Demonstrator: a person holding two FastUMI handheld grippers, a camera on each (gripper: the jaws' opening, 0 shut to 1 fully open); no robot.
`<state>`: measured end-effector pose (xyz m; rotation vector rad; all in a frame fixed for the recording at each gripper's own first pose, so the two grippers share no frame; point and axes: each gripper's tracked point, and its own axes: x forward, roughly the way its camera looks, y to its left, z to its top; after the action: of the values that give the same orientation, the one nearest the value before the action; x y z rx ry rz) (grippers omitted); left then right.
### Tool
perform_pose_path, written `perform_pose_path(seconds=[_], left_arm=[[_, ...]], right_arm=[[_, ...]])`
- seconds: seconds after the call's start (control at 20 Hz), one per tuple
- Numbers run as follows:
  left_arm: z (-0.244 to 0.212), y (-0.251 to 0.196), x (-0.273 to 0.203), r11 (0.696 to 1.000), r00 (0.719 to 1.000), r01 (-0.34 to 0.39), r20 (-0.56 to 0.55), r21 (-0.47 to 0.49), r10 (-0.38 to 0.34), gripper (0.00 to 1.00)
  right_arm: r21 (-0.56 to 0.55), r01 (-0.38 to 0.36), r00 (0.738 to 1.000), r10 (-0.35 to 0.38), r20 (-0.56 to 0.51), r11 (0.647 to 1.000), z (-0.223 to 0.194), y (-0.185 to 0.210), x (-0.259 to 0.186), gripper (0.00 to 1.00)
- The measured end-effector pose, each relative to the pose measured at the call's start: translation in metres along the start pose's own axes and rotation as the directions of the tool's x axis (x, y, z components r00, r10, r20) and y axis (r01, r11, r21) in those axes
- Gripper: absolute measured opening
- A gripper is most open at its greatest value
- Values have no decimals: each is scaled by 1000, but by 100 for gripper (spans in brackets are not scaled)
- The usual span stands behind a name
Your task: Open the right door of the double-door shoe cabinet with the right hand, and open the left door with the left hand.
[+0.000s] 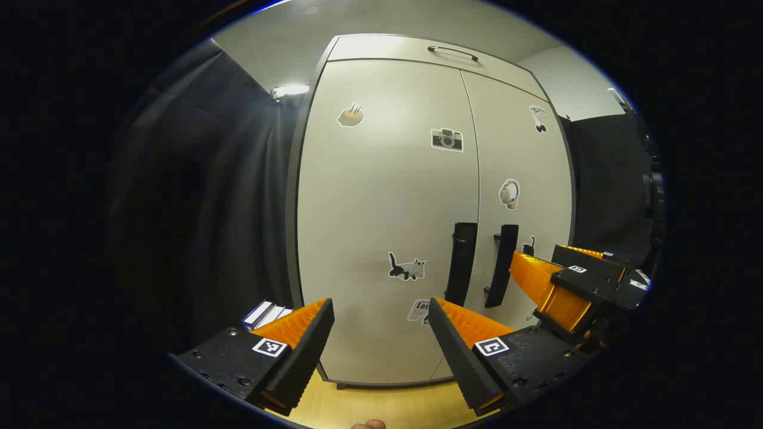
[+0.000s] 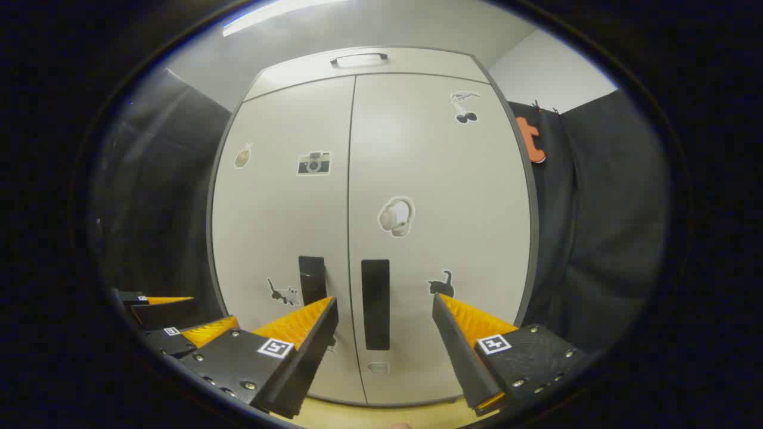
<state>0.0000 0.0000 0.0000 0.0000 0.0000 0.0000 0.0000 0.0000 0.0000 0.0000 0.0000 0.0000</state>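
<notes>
Shoe cabinet (image 2: 369, 196) stands closed, both doors flush, its two black handles side by side at the centre seam. Right gripper (image 2: 384, 319) hangs open before the right door handle (image 2: 375, 304); left gripper (image 1: 381, 322) gapes, empty, before the left door (image 1: 381, 208).

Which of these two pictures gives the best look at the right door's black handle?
The right gripper view: the right door's handle sits head-on, centred between that gripper's open fingers. The left gripper view shows the same handle from the side, slanted, beside the other gripper.
</notes>
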Motion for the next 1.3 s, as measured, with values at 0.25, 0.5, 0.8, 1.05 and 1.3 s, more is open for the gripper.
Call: perform_pose_path(seconds=[0.25, 0.5, 0.8, 1.05, 1.3], left_arm=[[-3, 6, 3, 1000, 1000, -10, -9, 5, 10, 99], [-7, 5, 5, 1000, 1000, -7, -19, 3, 7, 99], [-8, 4, 8, 1000, 1000, -1, -22, 5, 1, 99], [-12, 8, 8, 1000, 999, -6, -34, 4, 6, 99], [-19, 17, 5, 1000, 998, -20, -54, 8, 20, 99]], right_arm=[[0, 3, 1000, -3, -6, 1000, -3, 2, 7, 92], [3, 4, 1000, -4, -26, 1000, -10, 1, 13, 95], [5, 13, 999, -13, -46, 1000, -17, -1, 21, 80], [-2, 11, 998, -11, -68, 1000, -26, 4, 39, 67], [21, 7, 992, -4, -123, 1000, -42, 11, 66, 48]])
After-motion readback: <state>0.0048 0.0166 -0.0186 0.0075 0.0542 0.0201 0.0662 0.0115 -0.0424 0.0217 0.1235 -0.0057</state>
